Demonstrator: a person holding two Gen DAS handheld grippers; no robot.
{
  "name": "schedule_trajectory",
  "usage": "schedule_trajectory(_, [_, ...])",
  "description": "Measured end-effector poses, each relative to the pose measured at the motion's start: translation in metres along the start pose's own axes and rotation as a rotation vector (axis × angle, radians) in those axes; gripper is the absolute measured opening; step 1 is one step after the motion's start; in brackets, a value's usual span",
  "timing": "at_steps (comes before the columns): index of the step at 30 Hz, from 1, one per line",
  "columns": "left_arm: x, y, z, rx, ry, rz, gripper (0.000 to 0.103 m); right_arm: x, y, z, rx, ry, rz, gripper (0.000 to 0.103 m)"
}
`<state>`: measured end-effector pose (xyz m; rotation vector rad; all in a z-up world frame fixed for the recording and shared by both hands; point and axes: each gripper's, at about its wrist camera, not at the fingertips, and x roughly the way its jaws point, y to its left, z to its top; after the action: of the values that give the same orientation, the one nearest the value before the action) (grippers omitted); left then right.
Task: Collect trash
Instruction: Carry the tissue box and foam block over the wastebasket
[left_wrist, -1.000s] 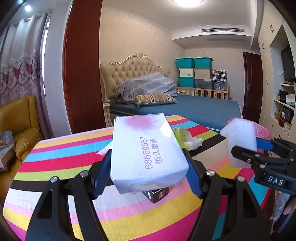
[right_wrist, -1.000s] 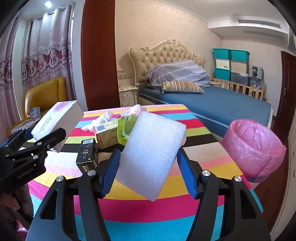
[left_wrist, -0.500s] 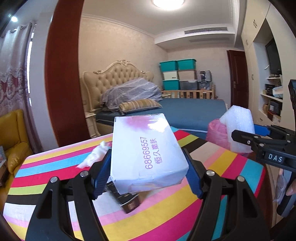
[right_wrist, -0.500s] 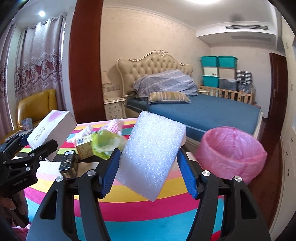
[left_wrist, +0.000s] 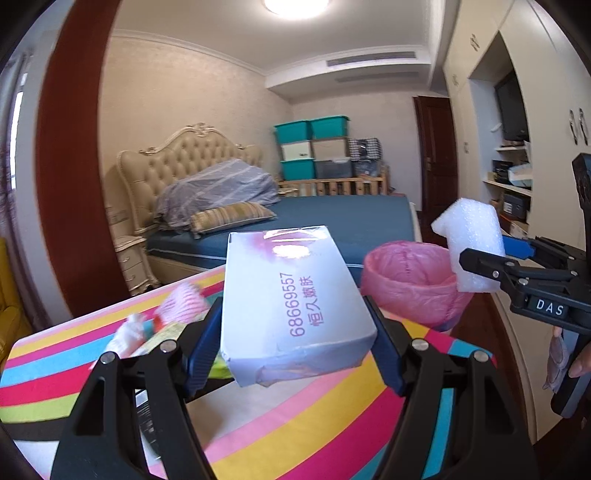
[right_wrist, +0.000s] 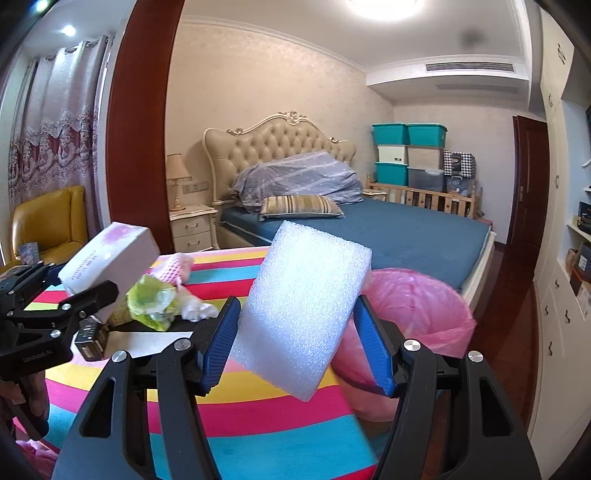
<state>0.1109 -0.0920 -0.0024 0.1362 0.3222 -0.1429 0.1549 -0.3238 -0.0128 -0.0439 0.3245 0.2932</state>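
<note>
My left gripper (left_wrist: 295, 332) is shut on a white carton with purple print (left_wrist: 291, 299), held above the striped table (left_wrist: 277, 424). In the right wrist view that carton (right_wrist: 110, 254) shows at the left. A block of white foam (right_wrist: 303, 310) is clamped between the blue pads of my right gripper (right_wrist: 295, 332); in the left wrist view the foam (left_wrist: 469, 243) hangs over the bin's right rim. The bin lined with a pink bag (left_wrist: 410, 280) stands just past the table's right edge, open at the top, and shows behind the foam as the pink bag (right_wrist: 417, 306).
Loose trash lies on the table: a crumpled green wrapper (right_wrist: 155, 302), white tissue (right_wrist: 195, 312), a pink foam net (right_wrist: 177, 266) and a small black box (right_wrist: 90, 338). Beyond are a bed (right_wrist: 406, 232), a yellow armchair (right_wrist: 48, 221) and cabinets (left_wrist: 517, 184) on the right.
Both grippers have swung to the right with their loads still clamped. The pink-lined bin has come closer and more central in both views, and the table trash has slid left.
</note>
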Motion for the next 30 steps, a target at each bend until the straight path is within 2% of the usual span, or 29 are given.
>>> schedule_trajectory(10, [0.064,-0.043,0.030,0.033,0.028,-0.162,0.070,0.025,-0.075,0.006,0.013,0.037,-0.066,0.061])
schedule_trajectory(15, [0.109,-0.063,0.051,-0.009,0.067,-0.251,0.070,0.045,-0.115,0.011,0.045,0.064,-0.072,0.061])
schedule_trajectory(27, [0.190,-0.119,0.069,0.031,0.101,-0.324,0.070,0.102,-0.174,0.020,0.044,0.111,-0.054,0.062])
schedule_trajectory(30, [0.208,-0.124,0.074,0.021,0.110,-0.337,0.071,0.113,-0.190,0.027,0.072,0.102,-0.028,0.065])
